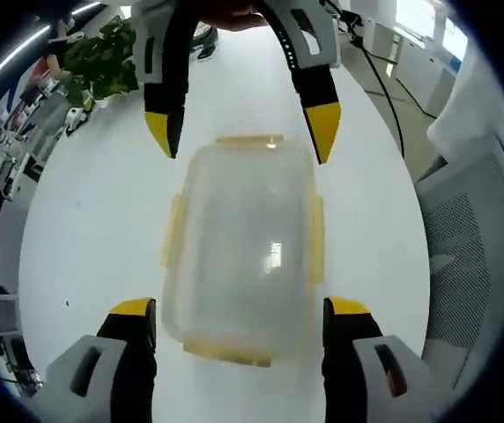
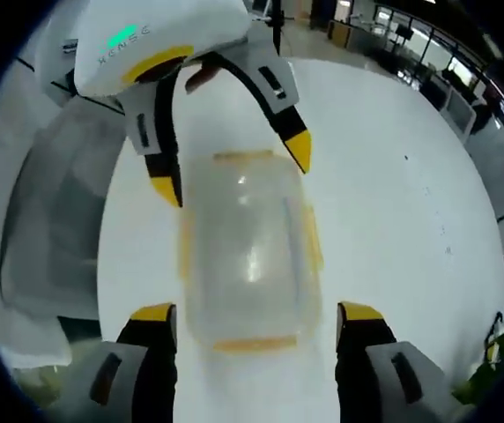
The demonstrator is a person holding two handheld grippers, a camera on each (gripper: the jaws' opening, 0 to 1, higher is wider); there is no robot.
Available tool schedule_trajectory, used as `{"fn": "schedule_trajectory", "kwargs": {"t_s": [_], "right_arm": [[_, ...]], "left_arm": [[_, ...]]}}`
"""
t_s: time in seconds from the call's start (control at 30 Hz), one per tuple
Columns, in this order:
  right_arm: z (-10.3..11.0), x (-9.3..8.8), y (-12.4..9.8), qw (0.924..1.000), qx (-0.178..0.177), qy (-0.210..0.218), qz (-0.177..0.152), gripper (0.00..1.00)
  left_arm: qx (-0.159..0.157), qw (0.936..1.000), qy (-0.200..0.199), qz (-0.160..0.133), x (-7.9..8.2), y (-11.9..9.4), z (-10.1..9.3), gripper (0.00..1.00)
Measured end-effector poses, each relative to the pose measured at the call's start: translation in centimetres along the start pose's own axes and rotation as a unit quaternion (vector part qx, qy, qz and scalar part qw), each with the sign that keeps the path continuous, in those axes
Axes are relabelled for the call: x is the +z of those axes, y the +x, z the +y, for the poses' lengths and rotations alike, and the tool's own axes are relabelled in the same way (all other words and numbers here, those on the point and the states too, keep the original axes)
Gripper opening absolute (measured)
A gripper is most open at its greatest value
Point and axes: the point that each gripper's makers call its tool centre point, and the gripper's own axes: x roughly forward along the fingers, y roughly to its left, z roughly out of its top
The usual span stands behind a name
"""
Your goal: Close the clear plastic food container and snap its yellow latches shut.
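I am seeing a glossy, clear plastic rectangular food container (image 1: 241,251) with yellow plastic latches (image 1: 315,238), sitting on a smooth white matt table (image 1: 93,220); at three o'clock, a grey mesh-fabric chair (image 1: 468,238).

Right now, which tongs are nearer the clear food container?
Neither clearly: left tongs straddle one short end of the food container, right tongs straddle the opposite end, both open.

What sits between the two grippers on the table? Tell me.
The clear container, lid on with yellow latches, lies between the left gripper and right gripper; both views show it.
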Motion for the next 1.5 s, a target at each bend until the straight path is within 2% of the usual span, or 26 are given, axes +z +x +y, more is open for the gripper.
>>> {"fn": "schedule_trajectory", "kwargs": {"t_s": [0.23, 0.8, 0.83, 0.87, 0.93, 0.97, 1.5], "right_arm": [[-0.5, -0.1, 0.5, 0.9998, -0.019, -0.009, 0.004, 0.74], [0.0, 0.1, 1.0, 1.0, 0.003, -0.001, 0.003, 0.71], [0.2, -0.2, 1.3, 0.9999, 0.005, -0.007, 0.013, 0.7], [0.3, -1.1, 1.6, 0.9988, 0.001, -0.029, 0.039, 0.71], [0.2, -1.0, 1.9, 0.9975, -0.004, -0.059, 0.038, 0.72], [0.5, -0.8, 2.0, 0.9991, 0.0, -0.032, 0.03, 0.72], [0.6, -0.7, 2.1, 0.9991, 0.004, -0.03, 0.031, 0.71]], "left_arm": [[-0.008, 0.9999, 0.007, 0.008, 0.0, 1.1, -0.1, 0.8], [-0.013, 0.9996, 0.017, 0.019, -0.3, 1.9, 0.1, 0.81], [-0.013, 0.9996, 0.016, 0.019, -0.3, 1.9, 0.1, 0.81], [-0.013, 0.9996, 0.016, 0.018, -0.3, 1.9, 0.1, 0.81], [-0.013, 0.9996, 0.017, 0.018, -0.3, 1.9, 0.1, 0.81], [-0.013, 0.9995, 0.019, 0.02, -0.4, 1.9, 0.1, 0.81], [-0.014, 0.9995, 0.018, 0.022, -0.5, 2.0, -0.1, 0.81]]}}
